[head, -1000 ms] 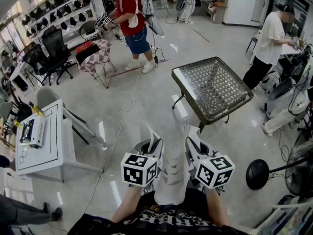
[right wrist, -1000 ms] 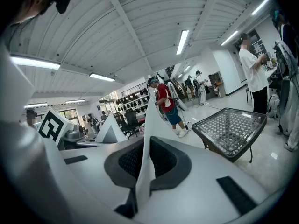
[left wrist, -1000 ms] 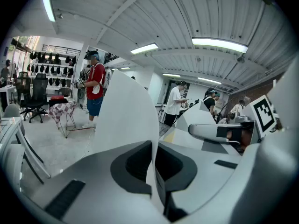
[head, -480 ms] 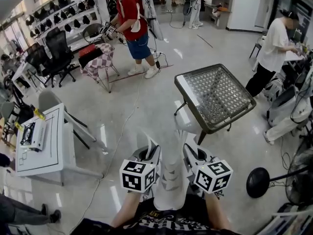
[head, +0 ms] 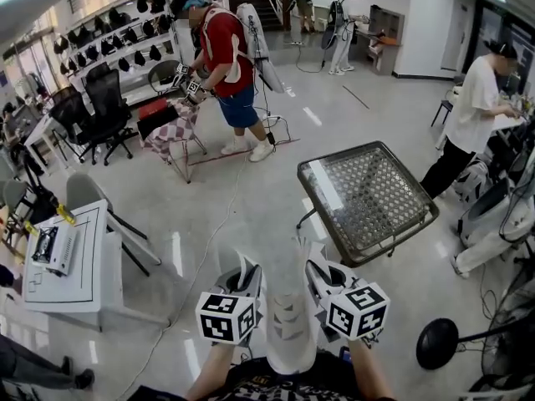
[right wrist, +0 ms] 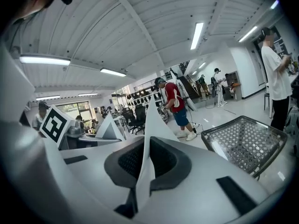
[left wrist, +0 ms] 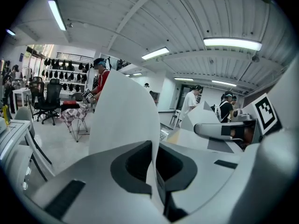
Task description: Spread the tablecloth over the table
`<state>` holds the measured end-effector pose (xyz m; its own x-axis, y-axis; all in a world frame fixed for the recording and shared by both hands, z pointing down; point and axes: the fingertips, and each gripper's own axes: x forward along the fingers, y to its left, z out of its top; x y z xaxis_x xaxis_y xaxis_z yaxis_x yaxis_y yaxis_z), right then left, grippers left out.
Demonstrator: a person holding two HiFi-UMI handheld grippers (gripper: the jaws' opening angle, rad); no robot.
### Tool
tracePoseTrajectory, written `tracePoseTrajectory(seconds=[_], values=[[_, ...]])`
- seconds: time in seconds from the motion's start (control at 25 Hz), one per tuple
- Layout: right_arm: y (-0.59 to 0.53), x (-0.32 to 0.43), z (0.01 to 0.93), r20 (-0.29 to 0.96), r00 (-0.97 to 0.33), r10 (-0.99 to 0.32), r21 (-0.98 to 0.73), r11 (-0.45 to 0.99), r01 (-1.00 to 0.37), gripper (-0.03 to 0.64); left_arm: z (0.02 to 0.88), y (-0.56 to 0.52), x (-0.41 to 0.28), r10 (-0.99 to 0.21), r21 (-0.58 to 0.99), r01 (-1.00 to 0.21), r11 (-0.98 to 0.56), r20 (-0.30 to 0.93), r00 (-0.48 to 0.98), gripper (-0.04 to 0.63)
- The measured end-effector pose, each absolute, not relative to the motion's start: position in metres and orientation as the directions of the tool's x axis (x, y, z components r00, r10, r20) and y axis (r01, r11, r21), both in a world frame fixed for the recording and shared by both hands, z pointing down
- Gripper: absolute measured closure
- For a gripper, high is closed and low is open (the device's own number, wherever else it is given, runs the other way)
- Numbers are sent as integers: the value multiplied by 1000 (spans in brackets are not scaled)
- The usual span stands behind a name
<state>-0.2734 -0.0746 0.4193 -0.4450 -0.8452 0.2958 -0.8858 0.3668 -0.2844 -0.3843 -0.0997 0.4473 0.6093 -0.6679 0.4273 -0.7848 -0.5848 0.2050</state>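
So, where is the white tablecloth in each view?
Head view: tablecloth at bottom centre, between left gripper and right gripper.
Left gripper view: tablecloth at centre, rising from the shut jaws.
Right gripper view: tablecloth at centre, a narrower peak.
Shared landmark: person in red shirt.

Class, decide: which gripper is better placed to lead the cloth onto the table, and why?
Probably right. Both grippers clamp the tablecloth, but the table stands ahead and to the right, nearer the right gripper than the left gripper.
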Motion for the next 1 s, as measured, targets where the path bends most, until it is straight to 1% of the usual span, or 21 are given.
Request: tracePoseTrajectory(seconds=[0.16, 0.52, 0.68, 1.0], values=[[-97, -254, 410, 296, -483, -824, -265, 415, -870, 600, 433, -122, -365, -701, 190, -808, -558, 414, 581, 575], [-133, -221, 400, 239, -561, -792, -273, 500, -822, 600, 407, -150, -318, -751, 128, -832, -539, 374, 544, 575], [-143, -218, 402, 221, -582, -783, -287, 518, -806, 600, 404, -157, -306, -749, 105, -833, -544, 387, 538, 575], [-181, -206, 406, 201, -611, -766, -305, 544, -782, 600, 413, -187, -288, -755, 108, -848, -519, 407, 513, 575]])
